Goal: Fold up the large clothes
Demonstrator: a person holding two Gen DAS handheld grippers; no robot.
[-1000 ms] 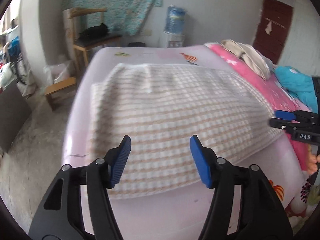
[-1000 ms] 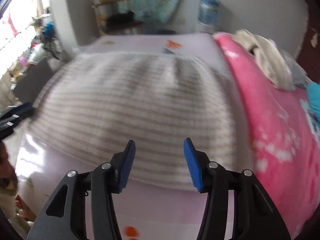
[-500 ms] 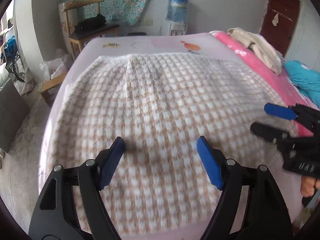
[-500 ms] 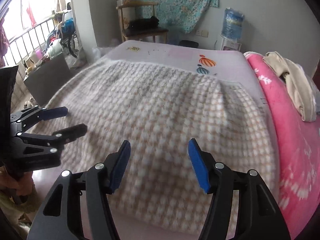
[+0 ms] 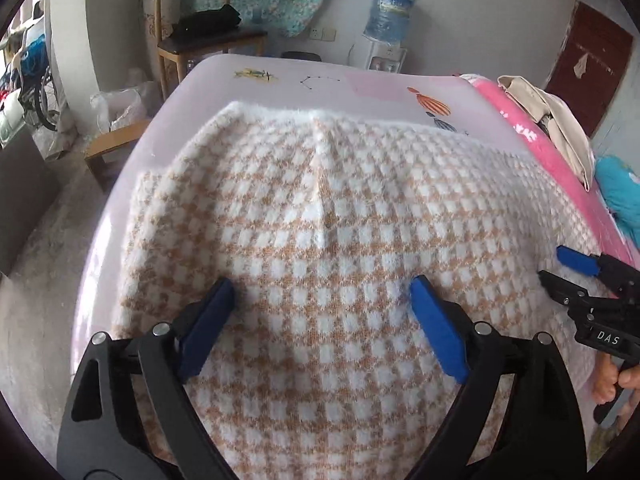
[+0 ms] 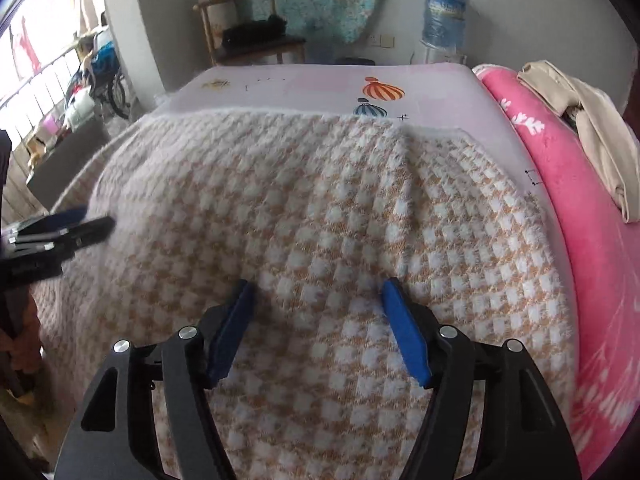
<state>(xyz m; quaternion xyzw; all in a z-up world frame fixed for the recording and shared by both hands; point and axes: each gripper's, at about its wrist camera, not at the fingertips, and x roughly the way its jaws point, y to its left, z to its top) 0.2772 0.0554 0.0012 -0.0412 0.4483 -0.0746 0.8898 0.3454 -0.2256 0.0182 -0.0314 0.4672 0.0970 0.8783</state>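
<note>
Checked knit garment (image 5: 320, 220) nearer than before, both grippers' jaws opening, wider, empty.

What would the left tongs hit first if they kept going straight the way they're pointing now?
Most likely the checked knit garment spread on the bed. The left tongs angle down over it, jaws opening with nothing gripped between them. How much gap remains is unclear.

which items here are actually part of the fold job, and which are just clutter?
Job: checked knit garment; left tool and right tool, both opening over it, nothing between the pads.

Clutter: beige clothes, pink blanket, teal cloth, wooden chair, water bottle.
</note>
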